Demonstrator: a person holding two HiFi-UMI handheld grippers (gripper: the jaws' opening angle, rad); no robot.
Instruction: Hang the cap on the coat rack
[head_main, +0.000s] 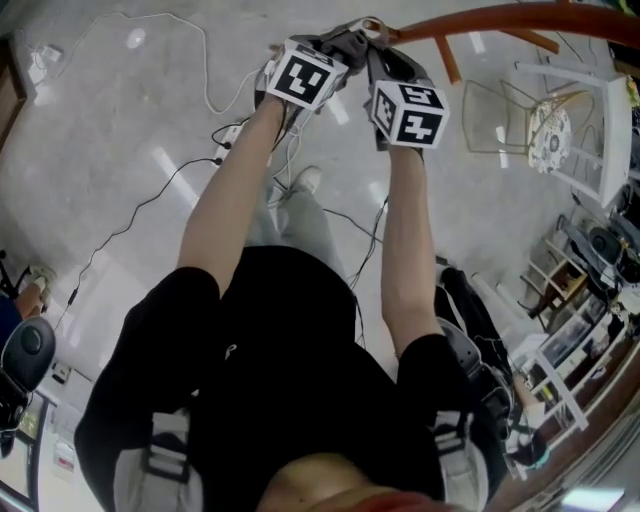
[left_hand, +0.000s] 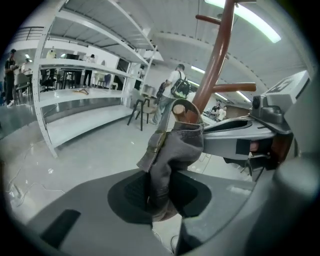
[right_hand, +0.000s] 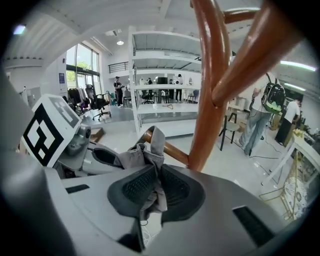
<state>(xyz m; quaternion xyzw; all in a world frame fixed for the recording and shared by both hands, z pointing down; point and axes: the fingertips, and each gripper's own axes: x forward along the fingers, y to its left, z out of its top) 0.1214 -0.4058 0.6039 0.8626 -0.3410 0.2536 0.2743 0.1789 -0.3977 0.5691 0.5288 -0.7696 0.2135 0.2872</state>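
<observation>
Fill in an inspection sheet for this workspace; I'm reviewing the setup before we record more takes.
Surface: glossy pale floor; the person stands on it.
Job's things: grey cap bunched at the tip of a peg on the brown coat rack; I cannot tell whether it is hooked on.
Clutter: a chair beside the rack.
Grippers: left gripper and right gripper are both shut on the cap's fabric, close together.
Cables: white and black cables trail over the floor by the person's feet.
Surroundings: white shelving; people in the background.
</observation>
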